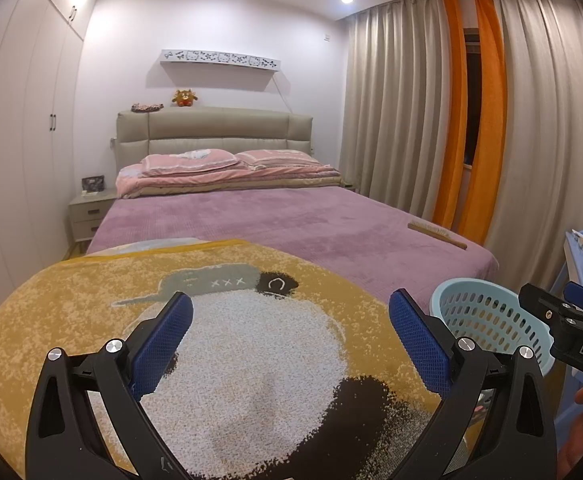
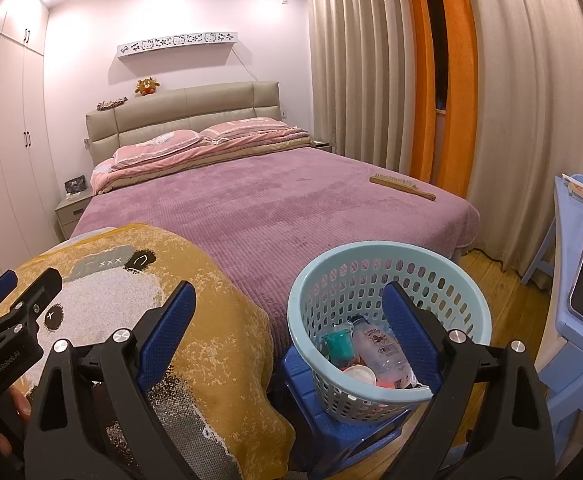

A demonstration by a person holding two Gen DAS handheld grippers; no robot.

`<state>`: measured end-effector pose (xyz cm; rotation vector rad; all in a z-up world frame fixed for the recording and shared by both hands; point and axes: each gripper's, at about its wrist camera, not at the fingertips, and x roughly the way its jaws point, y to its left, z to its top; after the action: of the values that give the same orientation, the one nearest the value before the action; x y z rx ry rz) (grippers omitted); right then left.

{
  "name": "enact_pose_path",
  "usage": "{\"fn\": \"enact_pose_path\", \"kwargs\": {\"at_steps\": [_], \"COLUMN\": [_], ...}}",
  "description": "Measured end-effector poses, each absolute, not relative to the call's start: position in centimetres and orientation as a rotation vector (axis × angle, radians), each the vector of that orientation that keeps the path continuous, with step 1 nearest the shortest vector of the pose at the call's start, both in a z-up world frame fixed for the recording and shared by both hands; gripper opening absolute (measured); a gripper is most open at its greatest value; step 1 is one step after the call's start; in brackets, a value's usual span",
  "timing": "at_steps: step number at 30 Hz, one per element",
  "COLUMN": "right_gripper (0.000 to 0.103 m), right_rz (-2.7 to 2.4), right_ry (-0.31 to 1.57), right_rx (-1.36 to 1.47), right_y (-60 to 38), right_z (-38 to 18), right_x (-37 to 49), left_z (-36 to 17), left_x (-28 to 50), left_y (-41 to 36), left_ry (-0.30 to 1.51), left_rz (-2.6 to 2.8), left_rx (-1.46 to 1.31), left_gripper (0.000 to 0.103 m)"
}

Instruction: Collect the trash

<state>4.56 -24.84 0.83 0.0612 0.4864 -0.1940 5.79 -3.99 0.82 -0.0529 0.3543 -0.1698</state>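
Note:
A light blue perforated basket (image 2: 391, 280) stands on a blue stool (image 2: 303, 376) at the foot of the bed; it also shows in the left wrist view (image 1: 487, 316). Inside lie a clear plastic bottle (image 2: 379, 352), a teal cup (image 2: 339, 344), a white lid (image 2: 361, 374) and red scraps. My right gripper (image 2: 287, 324) is open and empty, held over the basket's near left rim. My left gripper (image 1: 291, 332) is open and empty above a yellow panda blanket (image 1: 91, 300).
A purple-covered bed (image 2: 271, 200) fills the middle, with a wooden brush (image 2: 401, 186) near its right edge. Curtains (image 2: 511, 100) hang on the right. A light blue chair and table (image 2: 571, 320) stand at right. Wardrobes (image 1: 19, 140) line the left wall, with a nightstand (image 1: 89, 210).

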Motion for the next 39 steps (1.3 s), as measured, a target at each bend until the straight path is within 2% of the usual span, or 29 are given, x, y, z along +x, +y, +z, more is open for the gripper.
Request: {"fn": "enact_pose_path", "kwargs": {"at_steps": [39], "right_gripper": [0.090], "right_rz": [-0.194], "right_ry": [0.490], "right_rx": [0.063], "right_y": [-24.74], "right_z": [0.69], "right_x": [4.71], "left_z": [0.66], "left_x": [5.93], "left_y": [-3.65], "left_ry": [0.357], "left_rz": [-0.170], "left_rx": [-0.062], "left_gripper": [0.096]}}
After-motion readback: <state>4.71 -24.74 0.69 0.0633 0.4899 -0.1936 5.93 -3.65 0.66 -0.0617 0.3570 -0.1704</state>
